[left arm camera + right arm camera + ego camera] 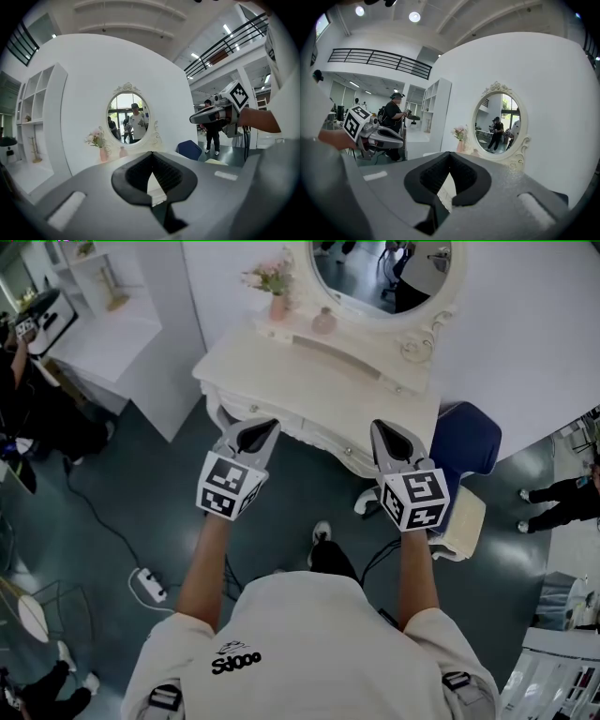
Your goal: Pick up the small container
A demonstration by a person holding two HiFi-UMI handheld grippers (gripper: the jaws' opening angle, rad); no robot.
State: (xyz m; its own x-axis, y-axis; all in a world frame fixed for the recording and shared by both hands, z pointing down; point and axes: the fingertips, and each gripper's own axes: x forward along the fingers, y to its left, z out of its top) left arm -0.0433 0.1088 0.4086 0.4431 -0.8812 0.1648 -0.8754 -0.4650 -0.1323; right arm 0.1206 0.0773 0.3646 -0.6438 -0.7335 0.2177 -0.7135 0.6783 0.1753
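Black ribbed pads, grey shell, marker cube behind: left gripper, held over the floor just short of the dressing table's front edge. Jaws closed tip to tip, nothing between them.

Step in hand, by judgement: approach only. No reach toward the task's thing has begun, and neither tool is near it.

Vase: pink, slim, upright, with pale flowers; stands toward the back left corner of the table top.

Small container: pink, rounded, squat, probably smooth glass or ceramic. It sits at the back edge, just right of the vase and apart from it, below the mirror's frame, well apart from both tools.

Mirror: oval glass in a cream carved frame with scrollwork, rising from the back edge.

Table top: cream, matt, with a curved, moulded front.

Right gripper: same build, level with the left one at the front edge. Jaws pressed fully together, empty.

Chair: blue padded back, beside the table's right end.

Next move calls for opening one pair of jaws, carrying it across the top to the back edge, and closing around the container's body without knocking the vase.
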